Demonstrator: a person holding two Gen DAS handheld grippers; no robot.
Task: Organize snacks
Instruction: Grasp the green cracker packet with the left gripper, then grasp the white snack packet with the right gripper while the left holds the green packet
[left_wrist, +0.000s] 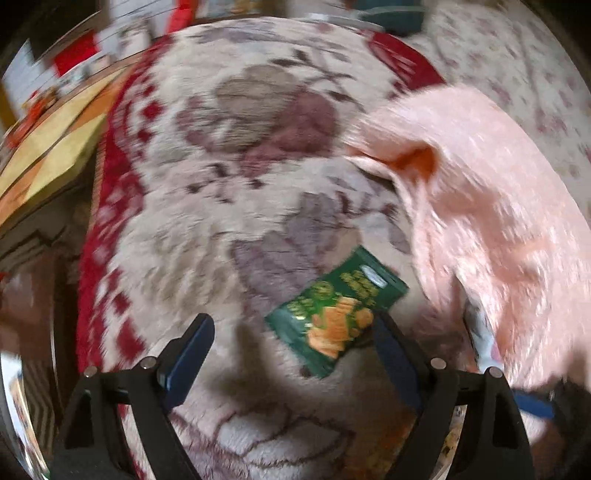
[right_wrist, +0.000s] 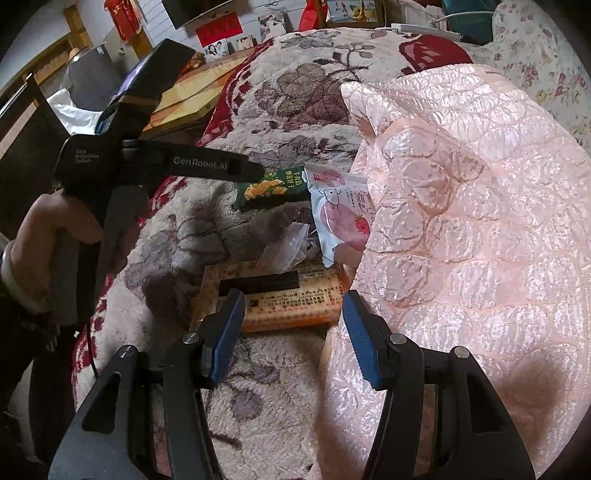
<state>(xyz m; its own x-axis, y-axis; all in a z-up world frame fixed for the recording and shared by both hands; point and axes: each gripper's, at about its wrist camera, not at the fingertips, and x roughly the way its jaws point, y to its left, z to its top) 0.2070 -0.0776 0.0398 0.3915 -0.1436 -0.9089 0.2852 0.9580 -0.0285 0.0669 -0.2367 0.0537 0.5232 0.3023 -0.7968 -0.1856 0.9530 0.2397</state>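
A green cracker packet (left_wrist: 338, 312) lies on the floral blanket (left_wrist: 229, 206), just ahead of my open left gripper (left_wrist: 295, 332) and touching its right finger. It also shows in the right wrist view (right_wrist: 275, 186), with the left gripper's body (right_wrist: 147, 162) beside it. A white and pink strawberry snack bag (right_wrist: 341, 214), a clear wrapper (right_wrist: 286, 245) and an orange snack box (right_wrist: 273, 293) lie ahead of my open right gripper (right_wrist: 293, 317), which holds nothing.
A pink quilted cover (right_wrist: 461, 221) is bunched along the right and overlaps the snack bag's edge; it also shows in the left wrist view (left_wrist: 480, 206). A wooden tabletop (right_wrist: 192, 99) stands at the far left beyond the blanket. The left wrist view is blurred.
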